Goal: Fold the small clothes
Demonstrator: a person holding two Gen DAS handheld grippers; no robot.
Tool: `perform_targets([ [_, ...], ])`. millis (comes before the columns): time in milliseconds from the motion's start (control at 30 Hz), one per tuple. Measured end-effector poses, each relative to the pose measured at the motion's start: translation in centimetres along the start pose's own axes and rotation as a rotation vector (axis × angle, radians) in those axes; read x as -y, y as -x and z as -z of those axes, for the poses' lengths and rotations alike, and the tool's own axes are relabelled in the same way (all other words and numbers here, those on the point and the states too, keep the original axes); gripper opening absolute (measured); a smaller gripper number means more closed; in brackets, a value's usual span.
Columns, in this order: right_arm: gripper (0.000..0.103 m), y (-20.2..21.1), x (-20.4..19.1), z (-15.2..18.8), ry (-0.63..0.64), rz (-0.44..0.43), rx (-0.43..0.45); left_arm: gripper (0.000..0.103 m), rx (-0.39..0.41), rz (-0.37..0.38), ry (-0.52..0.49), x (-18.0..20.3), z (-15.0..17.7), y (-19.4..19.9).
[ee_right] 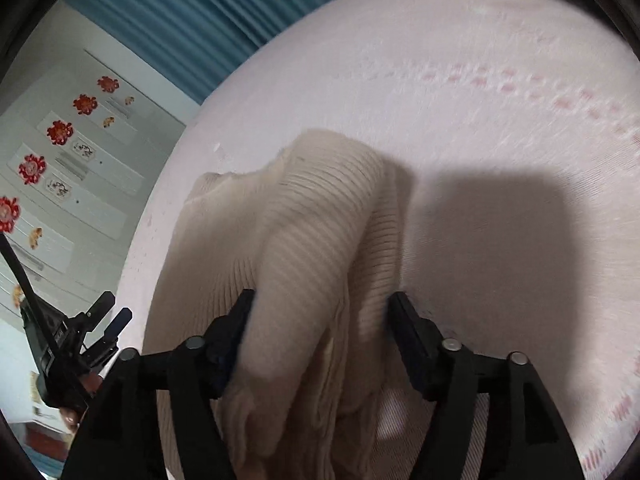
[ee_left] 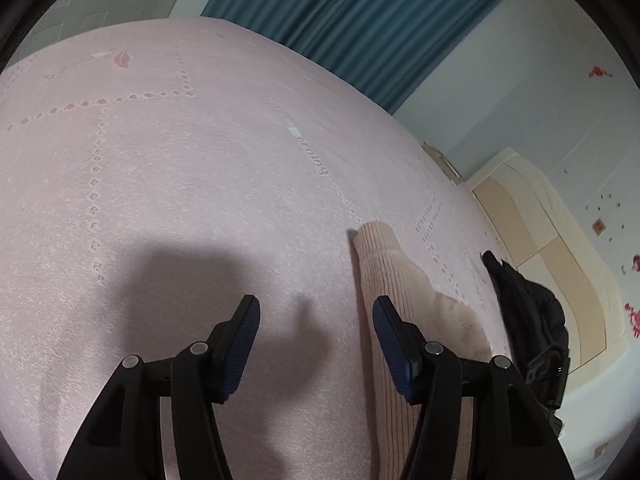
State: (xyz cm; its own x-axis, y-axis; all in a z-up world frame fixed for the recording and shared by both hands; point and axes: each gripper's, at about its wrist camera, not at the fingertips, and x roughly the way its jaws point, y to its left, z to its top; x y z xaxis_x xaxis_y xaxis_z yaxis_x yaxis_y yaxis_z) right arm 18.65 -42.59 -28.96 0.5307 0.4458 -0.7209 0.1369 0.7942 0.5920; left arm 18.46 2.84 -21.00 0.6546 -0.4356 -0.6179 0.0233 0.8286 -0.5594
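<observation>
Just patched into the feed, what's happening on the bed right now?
A person with a handheld gripper in each hand is folding a cream ribbed sweater on a pink bedspread. The right gripper is open, straddling a bunched fold of the knit, its pads not clamped on it. The left gripper is open over bare bedspread, a sleeve of the sweater beside its finger. A black garment lies at the bed's edge.

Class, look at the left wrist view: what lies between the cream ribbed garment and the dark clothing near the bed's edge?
Only bare pink bedspread separates the ribbed garment from the dark clothing, seen in the left wrist view.
</observation>
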Motion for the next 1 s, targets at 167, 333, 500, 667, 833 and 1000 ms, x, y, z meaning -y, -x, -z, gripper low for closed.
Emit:
perform_targets([
  [167, 0.065, -0.9, 0.1, -0.3, -0.007, -0.026, -0.028, 0.057, 0.011, -0.029, -0.003, -0.6, -0.2, 0.1],
  [333, 0.041, -1.2, 0.1, -0.8, -0.023, -0.08, -0.059, 0.057, 0.03, -0.048, -0.027, -0.7, -0.3, 0.6],
  [500, 0.033, 2.3, -2.8, -0.7, -0.018, -0.124, 0.026, 0.057, 0.053, -0.036, 0.004, -1.6, -0.8, 1.5],
  [667, 0.032, 6.4, -9.1, -1.3, 0.059, -0.058, 0.127, 0.057, 0.078, -0.113, 0.029, -2.9, -1.3, 2.4],
  [833, 0.031, 8.7, -15.7, -1.8, 0.193, 0.165, 0.198, 0.057, 0.095, -0.129, 0.07, -4.2, -2.0, 3.4],
  [1000, 0.031, 6.7, -20.3, -3.3, 0.217, 0.224, 0.2, 0.057, 0.117, -0.194, 0.073, -5.1, -2.2, 3.8],
])
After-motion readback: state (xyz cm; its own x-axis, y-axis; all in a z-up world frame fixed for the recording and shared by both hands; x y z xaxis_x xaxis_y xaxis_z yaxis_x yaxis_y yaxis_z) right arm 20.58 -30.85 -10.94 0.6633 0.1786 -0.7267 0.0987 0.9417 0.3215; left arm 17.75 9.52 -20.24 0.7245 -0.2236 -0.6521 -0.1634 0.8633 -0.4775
